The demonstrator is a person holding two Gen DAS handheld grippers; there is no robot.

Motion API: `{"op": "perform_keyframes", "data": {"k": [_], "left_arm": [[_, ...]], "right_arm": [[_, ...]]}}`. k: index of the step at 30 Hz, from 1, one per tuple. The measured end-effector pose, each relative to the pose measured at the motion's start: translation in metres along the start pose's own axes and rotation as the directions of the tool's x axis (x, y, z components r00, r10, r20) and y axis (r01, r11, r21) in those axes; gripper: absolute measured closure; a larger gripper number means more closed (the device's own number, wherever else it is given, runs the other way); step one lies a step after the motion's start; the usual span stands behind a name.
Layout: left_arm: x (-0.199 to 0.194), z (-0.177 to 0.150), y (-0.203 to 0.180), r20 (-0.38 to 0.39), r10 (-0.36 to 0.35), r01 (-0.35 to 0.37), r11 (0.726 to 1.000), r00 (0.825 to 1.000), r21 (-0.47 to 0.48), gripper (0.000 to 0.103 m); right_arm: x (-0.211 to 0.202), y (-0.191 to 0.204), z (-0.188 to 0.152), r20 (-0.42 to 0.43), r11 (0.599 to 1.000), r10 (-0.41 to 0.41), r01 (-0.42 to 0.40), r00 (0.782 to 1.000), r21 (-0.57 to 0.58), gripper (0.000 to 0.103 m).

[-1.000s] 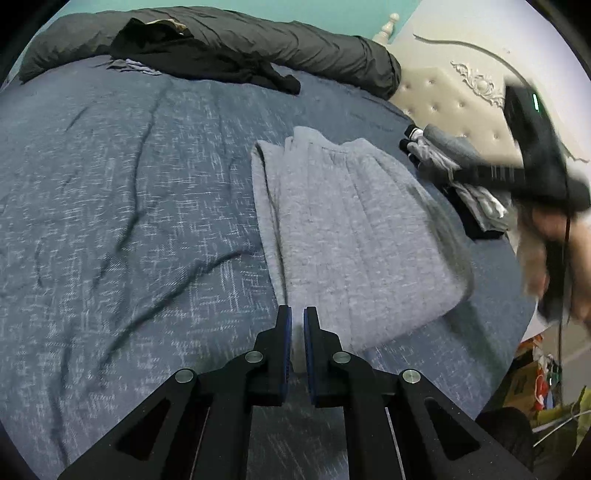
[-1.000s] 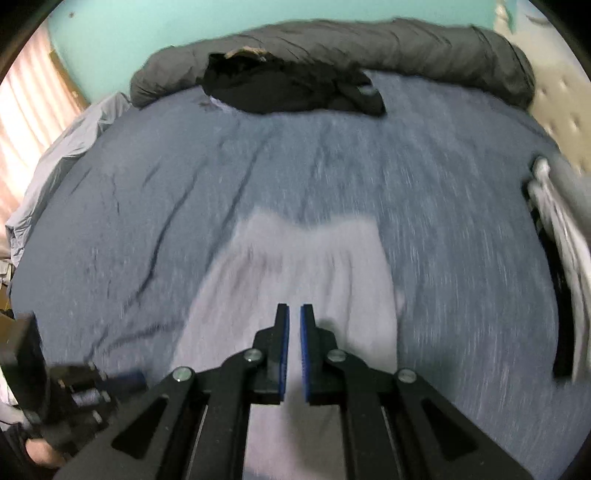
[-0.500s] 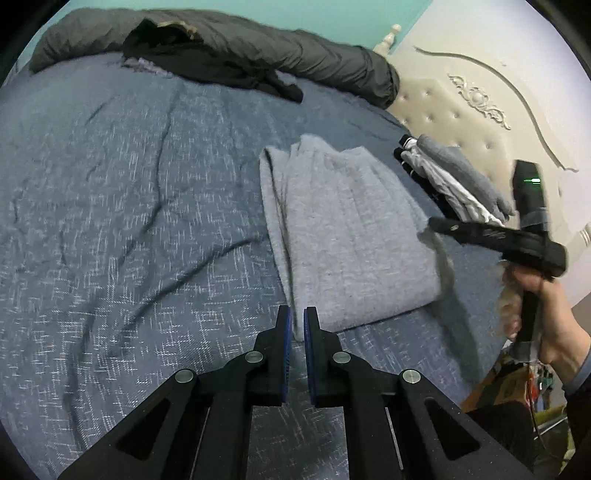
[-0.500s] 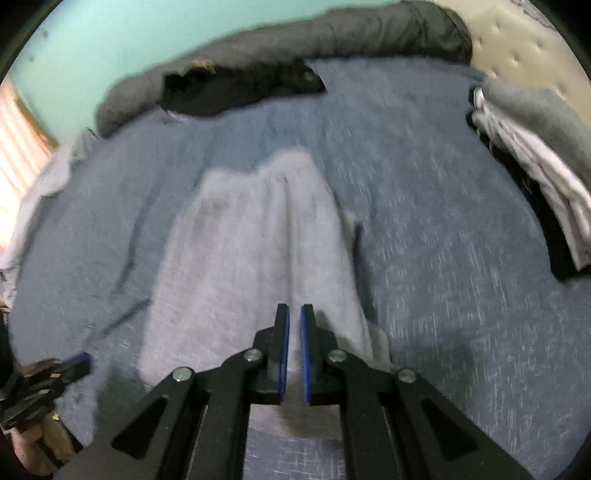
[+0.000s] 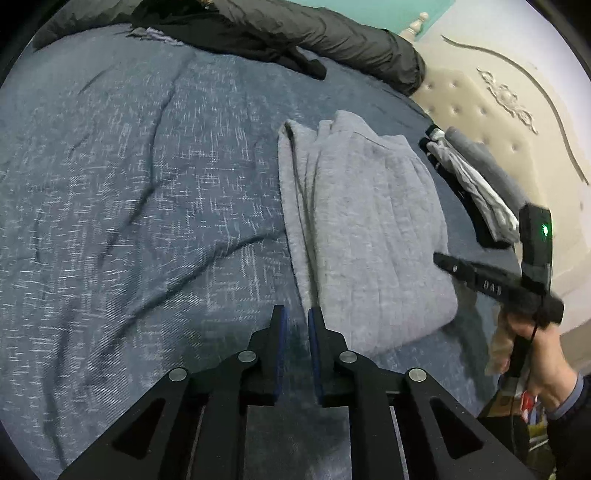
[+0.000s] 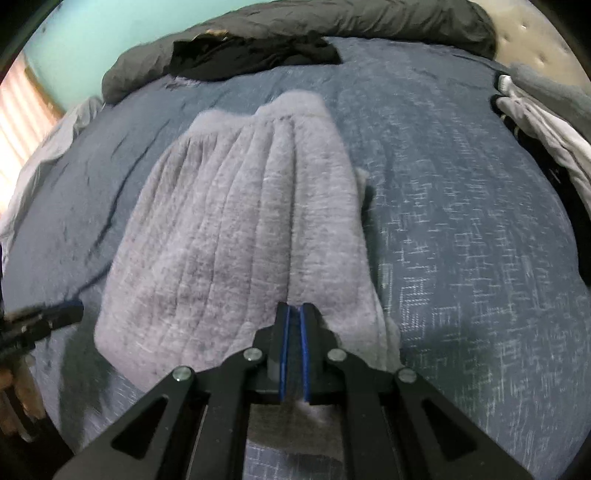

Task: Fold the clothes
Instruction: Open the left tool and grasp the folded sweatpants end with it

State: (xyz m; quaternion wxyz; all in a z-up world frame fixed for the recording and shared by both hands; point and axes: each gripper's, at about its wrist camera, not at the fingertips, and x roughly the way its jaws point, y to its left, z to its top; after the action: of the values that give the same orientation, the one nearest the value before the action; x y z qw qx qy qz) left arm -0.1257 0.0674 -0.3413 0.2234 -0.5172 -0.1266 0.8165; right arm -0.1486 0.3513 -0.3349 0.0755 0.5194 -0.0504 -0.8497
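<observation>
- Your left gripper [image 5: 295, 321] hangs over the blue bedspread [image 5: 129, 203] just off the near left corner of the grey folded garment [image 5: 369, 229]; jaws opening, a narrow gap, nothing between them
- Your right gripper [image 6: 294, 314] sits above the garment's near edge, pads pressed nearly together, no cloth pinched
- Garment lies flat mid-bed, long axis running away from you
- Stack of folded clothes [image 5: 476, 184] by the headboard [image 5: 498, 122]; black clothing [image 6: 251, 55] against the dark rolled duvet [image 6: 369, 18] at the far side
</observation>
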Motion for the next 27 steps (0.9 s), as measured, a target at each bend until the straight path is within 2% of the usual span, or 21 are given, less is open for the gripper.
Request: {"op": "perform_keyframes", "data": {"k": [3, 7, 8, 9, 10, 11, 12, 13, 14, 16, 18, 20, 27], "left_arm": [[0.010, 0.012, -0.010, -0.021, 0.002, -0.001, 1.000, 1.000, 0.017, 0.081], [0.020, 0.026, -0.022, -0.044, -0.011, 0.013, 0.999, 0.999, 0.050, 0.044], [0.023, 0.028, -0.022, -0.053, -0.016, 0.019, 0.999, 0.998, 0.046, 0.042], [0.026, 0.030, -0.021, -0.060, -0.019, 0.021, 0.999, 0.998, 0.041, 0.040], [0.029, 0.032, -0.018, -0.066, -0.019, 0.021, 0.999, 0.998, 0.030, 0.039], [0.033, 0.033, -0.015, -0.077, -0.019, 0.020, 1.000, 0.997, 0.012, 0.037], [0.037, 0.033, -0.011, -0.088, -0.025, 0.024, 1.000, 0.996, -0.006, 0.037], [0.040, 0.033, -0.008, -0.099, -0.038, 0.036, 0.999, 0.994, -0.026, 0.037], [0.044, 0.032, -0.006, -0.111, -0.052, 0.048, 0.998, 0.992, -0.043, 0.037], [0.048, 0.029, -0.003, -0.133, -0.063, 0.055, 0.996, 0.989, -0.066, 0.034], [0.050, 0.024, 0.000, -0.147, -0.072, 0.061, 0.995, 0.986, -0.083, 0.027], [0.050, 0.019, 0.002, -0.154, -0.085, 0.070, 0.992, 0.984, -0.102, 0.026], [0.040, 0.010, 0.003, -0.175, -0.096, 0.077, 0.991, 0.980, -0.110, 0.025]], "right_arm": [[0.003, -0.013, 0.005, -0.011, 0.996, 0.067, -0.066, 0.998, 0.051, 0.100], [-0.015, -0.020, 0.013, 0.021, 0.991, 0.133, -0.133, 0.991, 0.027, 0.100], [-0.023, -0.026, 0.014, 0.042, 0.988, 0.151, -0.153, 0.988, 0.038, 0.095], [-0.032, -0.035, 0.015, 0.073, 0.983, 0.164, -0.169, 0.984, 0.071, 0.093], [-0.038, -0.043, 0.015, 0.089, 0.978, 0.174, -0.182, 0.981, 0.101, 0.084], [-0.040, -0.052, 0.016, 0.090, 0.969, 0.196, -0.207, 0.976, 0.136, 0.071], [-0.039, -0.056, 0.015, 0.080, 0.962, 0.210, -0.221, 0.974, 0.158, 0.062], [-0.038, -0.060, 0.015, 0.063, 0.961, 0.209, -0.217, 0.976, 0.173, 0.046], [-0.035, -0.063, 0.012, 0.043, 0.962, 0.203, -0.208, 0.978, 0.176, 0.041], [-0.031, -0.063, 0.006, 0.014, 0.960, 0.216, -0.215, 0.976, 0.178, 0.041], [-0.021, -0.065, 0.002, -0.034, 0.951, 0.246, -0.234, 0.969, 0.203, 0.039], [-0.007, -0.063, -0.003, -0.085, 0.939, 0.284, -0.259, 0.955, 0.224, 0.031], [-0.020, -0.067, 0.000, -0.065, 0.918, 0.329, -0.303, 0.942, 0.255, 0.028]]}}
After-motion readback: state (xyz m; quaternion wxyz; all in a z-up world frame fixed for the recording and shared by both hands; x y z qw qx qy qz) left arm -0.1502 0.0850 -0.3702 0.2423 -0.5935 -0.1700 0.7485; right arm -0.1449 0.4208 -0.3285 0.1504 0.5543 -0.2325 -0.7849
